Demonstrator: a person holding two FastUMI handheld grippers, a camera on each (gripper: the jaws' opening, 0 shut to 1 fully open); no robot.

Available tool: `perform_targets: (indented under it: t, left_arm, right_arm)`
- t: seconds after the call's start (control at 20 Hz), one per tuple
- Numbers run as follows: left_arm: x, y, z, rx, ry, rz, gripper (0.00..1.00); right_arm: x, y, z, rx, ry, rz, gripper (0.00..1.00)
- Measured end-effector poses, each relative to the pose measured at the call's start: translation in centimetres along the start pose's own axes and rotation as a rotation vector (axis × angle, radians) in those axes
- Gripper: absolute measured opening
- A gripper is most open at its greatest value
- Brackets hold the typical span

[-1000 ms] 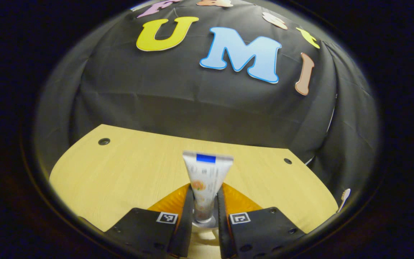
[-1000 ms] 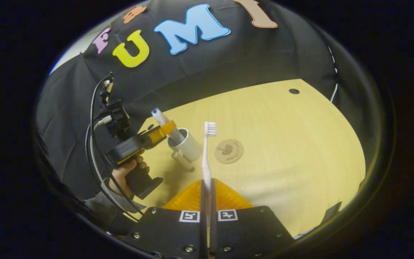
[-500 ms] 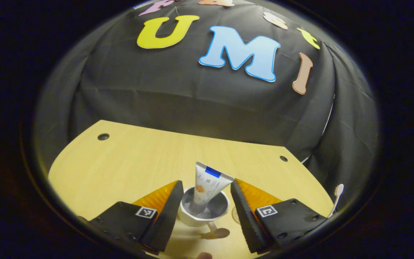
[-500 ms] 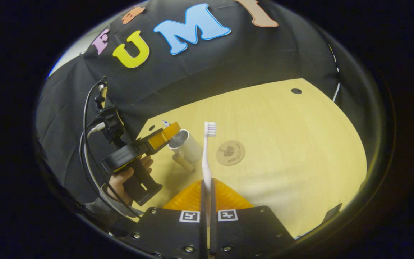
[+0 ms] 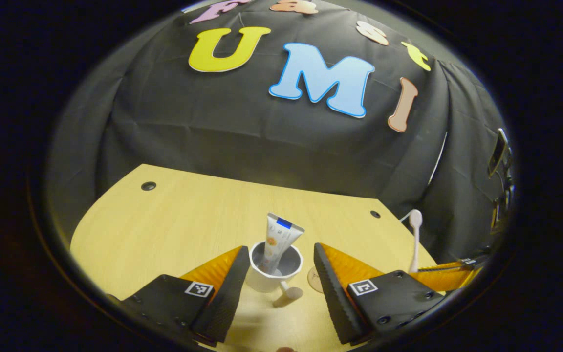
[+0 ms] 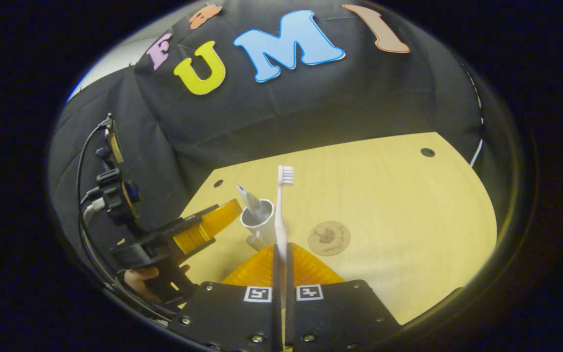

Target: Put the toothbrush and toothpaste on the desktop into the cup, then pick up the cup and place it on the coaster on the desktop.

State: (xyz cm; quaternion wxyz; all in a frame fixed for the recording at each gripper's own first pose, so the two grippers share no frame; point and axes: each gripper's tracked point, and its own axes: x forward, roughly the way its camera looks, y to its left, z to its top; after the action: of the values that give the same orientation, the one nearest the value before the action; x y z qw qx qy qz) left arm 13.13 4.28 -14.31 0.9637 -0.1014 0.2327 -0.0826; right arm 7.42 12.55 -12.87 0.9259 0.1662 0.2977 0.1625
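Toothpaste tube (image 5: 279,241): we find it standing tilted inside the white cup (image 5: 274,279), crimped end up; in the right gripper view it (image 6: 251,201) leans toward the left gripper.

White cup (image 6: 259,223): upright on the wooden tabletop (image 5: 179,220), its handle (image 5: 287,296) pointing toward us.

Left gripper (image 5: 277,270): jaws released and spread wide, one finger on either side of the cup, touching nothing. In the right gripper view we see it (image 6: 205,230) beside the cup, with a hand (image 6: 140,278) holding it.

Toothbrush (image 6: 280,215): white, upright, bristles up, clenched at its handle by the right gripper (image 6: 281,274), above the tabletop (image 6: 408,205).

Coaster (image 6: 329,238): round, flat on the tabletop, just right of the cup and bare.
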Motion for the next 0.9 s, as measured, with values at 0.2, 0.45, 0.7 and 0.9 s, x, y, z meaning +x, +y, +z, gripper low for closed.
perform_targets:
  t: [0.2,0.45,0.7,0.9]
  left_arm:
    - [-1.3,-0.2,-0.3,-0.039,0.005,-0.019,0.85]
    - [-3.0,0.4,-1.4,-0.102,0.01,-0.014,0.86]
    - [-4.4,1.9,-3.0,-0.083,0.04,0.026,0.86]
    - [-4.9,3.2,-4.0,-0.113,0.078,0.043,0.87]
  right_arm:
    - [2.6,1.4,3.0,-0.011,-0.053,0.04,0.04]
    - [5.8,2.7,6.3,0.01,-0.125,0.067,0.04]
    - [9.7,2.5,8.7,0.079,-0.216,0.022,0.04]
    - [12.4,2.2,8.2,0.089,-0.219,-0.023,0.04]
